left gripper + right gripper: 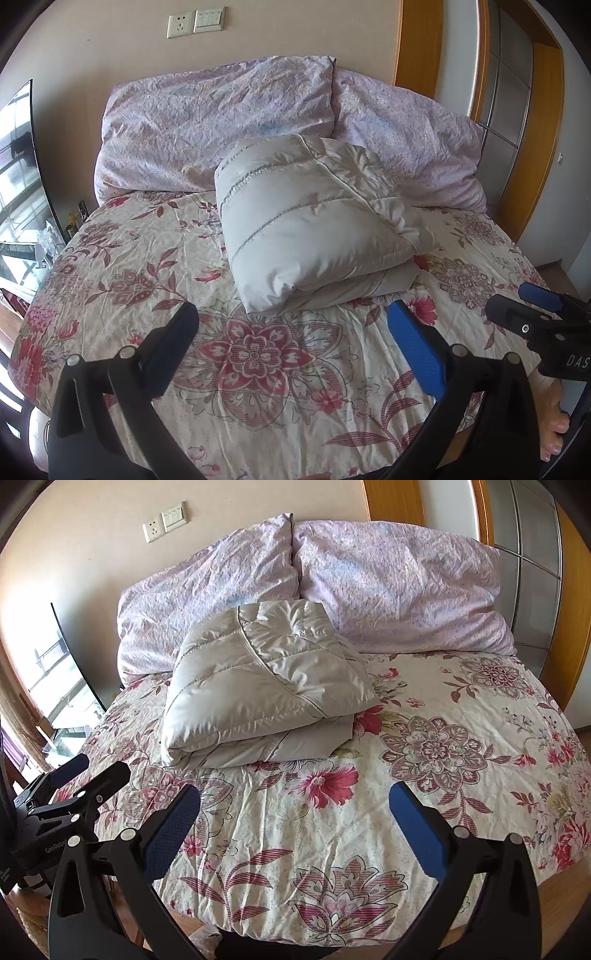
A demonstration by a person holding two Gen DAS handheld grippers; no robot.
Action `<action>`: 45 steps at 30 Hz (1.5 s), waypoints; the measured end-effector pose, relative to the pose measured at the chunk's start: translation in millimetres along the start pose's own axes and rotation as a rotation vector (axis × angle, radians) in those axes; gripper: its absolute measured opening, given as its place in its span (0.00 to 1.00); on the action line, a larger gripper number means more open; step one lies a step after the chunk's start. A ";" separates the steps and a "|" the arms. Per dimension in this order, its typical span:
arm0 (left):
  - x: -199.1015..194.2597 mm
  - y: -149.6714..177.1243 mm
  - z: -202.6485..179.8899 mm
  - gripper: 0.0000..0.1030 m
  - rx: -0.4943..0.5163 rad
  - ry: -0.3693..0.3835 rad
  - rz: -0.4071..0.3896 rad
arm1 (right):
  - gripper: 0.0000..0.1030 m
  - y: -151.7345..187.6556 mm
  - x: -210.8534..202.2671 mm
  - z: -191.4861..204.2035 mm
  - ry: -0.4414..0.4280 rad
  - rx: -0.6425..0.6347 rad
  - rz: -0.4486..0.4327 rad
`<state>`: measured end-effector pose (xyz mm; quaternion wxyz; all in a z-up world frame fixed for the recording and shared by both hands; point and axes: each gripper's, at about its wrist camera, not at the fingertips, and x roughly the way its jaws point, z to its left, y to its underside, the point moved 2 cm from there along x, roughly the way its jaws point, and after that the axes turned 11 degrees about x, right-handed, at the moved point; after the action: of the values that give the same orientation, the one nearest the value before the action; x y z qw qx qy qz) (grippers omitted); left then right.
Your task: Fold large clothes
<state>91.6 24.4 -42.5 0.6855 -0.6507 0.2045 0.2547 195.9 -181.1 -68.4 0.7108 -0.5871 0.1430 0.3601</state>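
Folded jacket (314,221) on bed (280,373), far centre, touching pillows (221,122). Left gripper (291,350) and right gripper (295,834) both spread wide, empty, near edge.

The left gripper (291,343) is held level with its two fingers spread wide apart, nothing between them. The right gripper (293,823) is held the same way, fingers wide apart and empty. The two sit side by side at the near edge of the scene, each showing at the edge of the other's view. A bare hand (554,424) wraps the right gripper's handle, fingertips showing at the near right.
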 end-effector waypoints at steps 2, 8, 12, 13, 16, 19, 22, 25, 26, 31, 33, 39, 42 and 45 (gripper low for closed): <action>0.4 0.0 -0.4 0.98 0.000 0.000 0.001 | 0.99 0.1 0.4 -0.2 -0.001 0.000 0.001; 2.4 1.3 -2.3 0.98 0.003 0.014 0.007 | 0.99 0.2 1.7 0.0 -0.002 0.003 0.006; 3.0 1.7 -2.8 0.98 0.004 0.022 0.007 | 0.99 0.4 2.9 -0.3 -0.002 0.006 0.009; 3.2 1.8 -2.6 0.98 0.002 0.024 0.008 | 0.99 0.6 3.1 -0.5 -0.002 0.007 0.009; 4.1 1.2 -2.4 0.98 -0.001 0.029 0.012 | 0.99 0.6 4.1 -1.3 0.000 0.007 0.011; 4.0 1.5 -2.8 0.98 0.000 0.029 0.012 | 0.99 0.6 4.8 -1.7 0.000 0.009 0.011; 4.2 1.9 -2.8 0.98 -0.001 0.028 0.012 | 0.99 0.3 4.8 -1.9 0.001 0.007 0.011; 4.5 1.8 -2.6 0.98 -0.001 0.028 0.014 | 0.99 0.4 4.9 -2.2 0.000 0.008 0.011; 4.6 2.0 -2.6 0.98 -0.001 0.028 0.015 | 0.99 0.3 4.8 -2.2 0.001 0.008 0.010; 5.3 2.1 -2.6 0.98 -0.001 0.027 0.015 | 0.99 0.3 5.6 -2.5 0.001 0.007 0.014; 5.4 2.4 -2.4 0.98 -0.001 0.027 0.016 | 0.99 0.5 6.0 -2.7 0.001 0.008 0.013; 6.3 2.6 -2.2 0.98 -0.001 0.027 0.017 | 0.99 0.3 6.0 -2.7 0.002 0.009 0.014; 6.5 3.0 -2.1 0.98 -0.002 0.027 0.017 | 0.99 0.3 7.3 -3.5 0.003 0.012 0.014; 7.8 3.3 -2.0 0.98 -0.002 0.028 0.018 | 0.99 0.6 7.9 -4.0 0.005 0.014 0.014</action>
<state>95.8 23.2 -50.0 0.6795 -0.6531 0.2198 0.2519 201.9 -182.1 -74.9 0.7120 -0.5820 0.1511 0.3627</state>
